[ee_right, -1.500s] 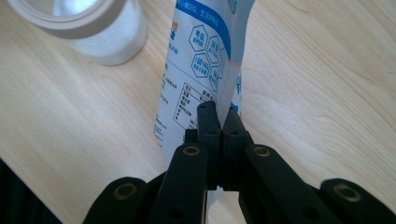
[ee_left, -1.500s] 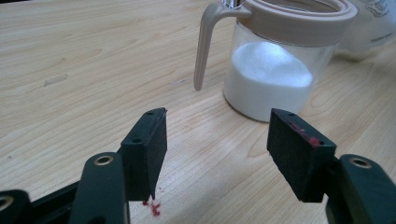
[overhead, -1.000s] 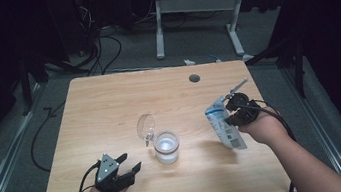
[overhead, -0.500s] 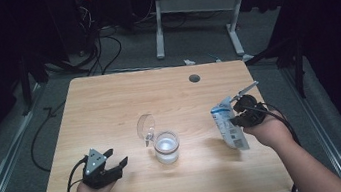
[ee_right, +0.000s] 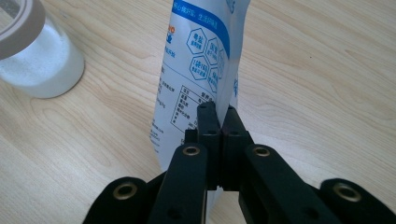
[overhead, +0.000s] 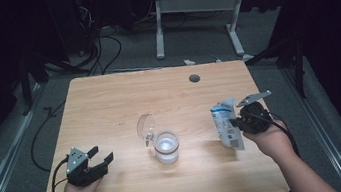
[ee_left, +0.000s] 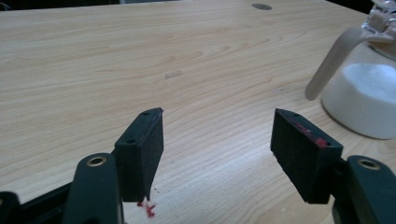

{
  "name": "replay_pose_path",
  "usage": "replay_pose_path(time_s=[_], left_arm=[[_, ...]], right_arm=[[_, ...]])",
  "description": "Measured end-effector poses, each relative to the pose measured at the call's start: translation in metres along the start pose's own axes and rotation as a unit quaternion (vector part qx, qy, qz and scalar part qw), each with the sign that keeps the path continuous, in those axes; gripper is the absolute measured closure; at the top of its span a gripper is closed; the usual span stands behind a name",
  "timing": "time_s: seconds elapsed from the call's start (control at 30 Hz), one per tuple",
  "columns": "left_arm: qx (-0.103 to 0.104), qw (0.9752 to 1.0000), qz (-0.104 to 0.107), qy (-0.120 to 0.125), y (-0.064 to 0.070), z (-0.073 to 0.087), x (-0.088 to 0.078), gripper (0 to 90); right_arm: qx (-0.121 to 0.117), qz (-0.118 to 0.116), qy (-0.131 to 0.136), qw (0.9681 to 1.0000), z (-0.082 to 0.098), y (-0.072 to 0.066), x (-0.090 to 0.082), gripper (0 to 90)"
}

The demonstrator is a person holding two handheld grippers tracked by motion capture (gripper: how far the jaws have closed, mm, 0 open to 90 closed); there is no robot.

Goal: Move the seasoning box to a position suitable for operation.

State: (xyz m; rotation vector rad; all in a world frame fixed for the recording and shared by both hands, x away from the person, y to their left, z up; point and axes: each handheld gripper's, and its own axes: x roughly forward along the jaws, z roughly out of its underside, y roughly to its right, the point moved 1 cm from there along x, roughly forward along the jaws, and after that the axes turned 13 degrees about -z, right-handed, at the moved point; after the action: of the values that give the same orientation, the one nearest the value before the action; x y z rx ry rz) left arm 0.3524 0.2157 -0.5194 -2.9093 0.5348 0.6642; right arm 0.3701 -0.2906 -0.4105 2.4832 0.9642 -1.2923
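Your right hand-held gripper (overhead: 235,123) is pinching the white bag (overhead: 226,123) at the desk's (overhead: 110,109) four o'clock. Your left hand-held gripper (overhead: 100,156) is sitting wide open at eight o'clock, holding nothing.

glossy plastic pouch (ee_right: 201,65), matt wooden table (overhead: 110,114), clear glass jar (overhead: 166,147).

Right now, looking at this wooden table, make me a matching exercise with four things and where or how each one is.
Things:
1. white and blue printed plastic pouch
2. clear glass jar of white powder
3. left gripper
4. round grey hole in the tabletop

States:
A. open, holding nothing
B. near the far edge
C. pinched in the right gripper
D. middle of the table, lid tipped open

Pairs: 1-C, 2-D, 3-A, 4-B
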Motion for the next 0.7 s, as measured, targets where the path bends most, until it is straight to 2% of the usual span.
replay_pose_path(time_s=[0.23, 0.43, 0.53, 0.7], left_arm=[[0.018, 0.9996, -0.023, 0.002, -0.001, 0.000, -0.001, 34.1], [0.013, 0.9995, -0.027, -0.003, -0.002, 0.001, 0.000, 34.1], [-0.003, 0.9995, -0.030, -0.006, -0.004, 0.002, 0.001, 33.3], [-0.008, 0.9995, -0.029, -0.010, -0.004, 0.004, 0.002, 33.9]], right_arm=[[-0.002, 0.002, 0.026, 0.9997, 0.010, -0.001, 0.003, 89.8], [0.009, 0.003, 0.057, 0.9983, 0.021, 0.003, 0.003, 89.8], [0.016, 0.002, 0.080, 0.9967, 0.026, 0.003, 0.002, 89.8], [0.012, 0.003, 0.105, 0.9944, 0.032, 0.000, 0.004, 89.9]])
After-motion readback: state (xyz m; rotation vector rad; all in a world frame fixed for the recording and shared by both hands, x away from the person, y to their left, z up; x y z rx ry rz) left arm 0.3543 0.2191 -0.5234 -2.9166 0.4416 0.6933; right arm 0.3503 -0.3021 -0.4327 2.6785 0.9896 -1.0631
